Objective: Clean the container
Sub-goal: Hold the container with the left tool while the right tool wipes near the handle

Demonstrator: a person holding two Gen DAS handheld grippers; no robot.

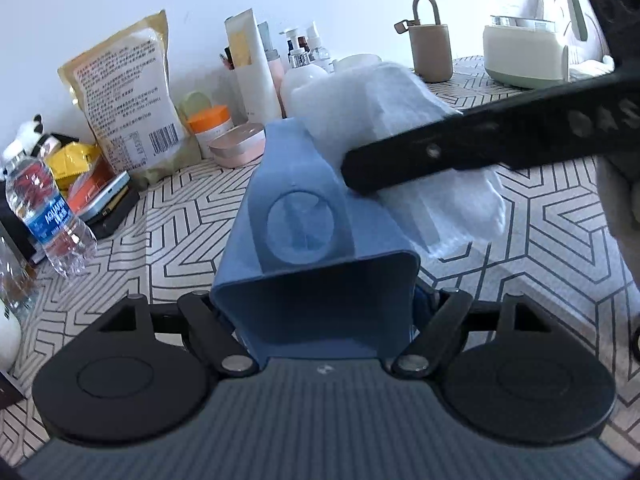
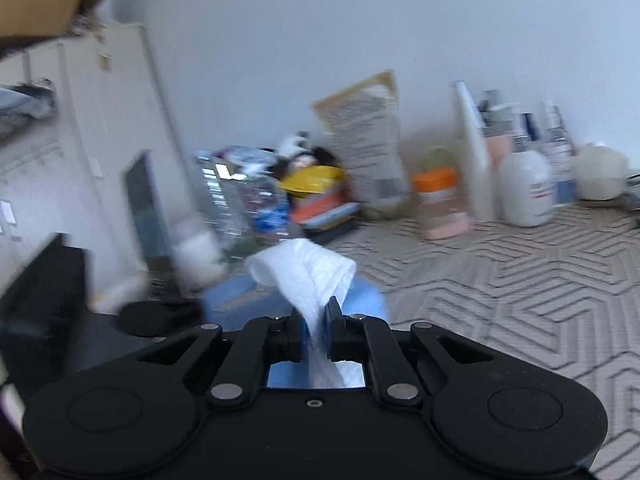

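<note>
My left gripper point(image 1: 320, 312) is shut on a blue square container point(image 1: 304, 236), held tilted above the patterned table with its base facing the camera. My right gripper point(image 2: 314, 320) is shut on a white wipe point(image 2: 308, 276). In the left wrist view the right gripper's black finger point(image 1: 460, 148) presses the white wipe point(image 1: 404, 120) against the container's far upper side. In the blurred right wrist view the blue container point(image 2: 360, 300) shows just beyond the wipe.
Along the wall stand a labelled bag point(image 1: 128, 96), water bottle point(image 1: 48, 212), orange-lidded jar point(image 1: 210, 124), pink case point(image 1: 238, 146), lotion bottles point(image 1: 300, 64), a beige jug point(image 1: 432, 52) and a kettle point(image 1: 524, 40). The patterned tablecloth point(image 1: 560, 220) lies below.
</note>
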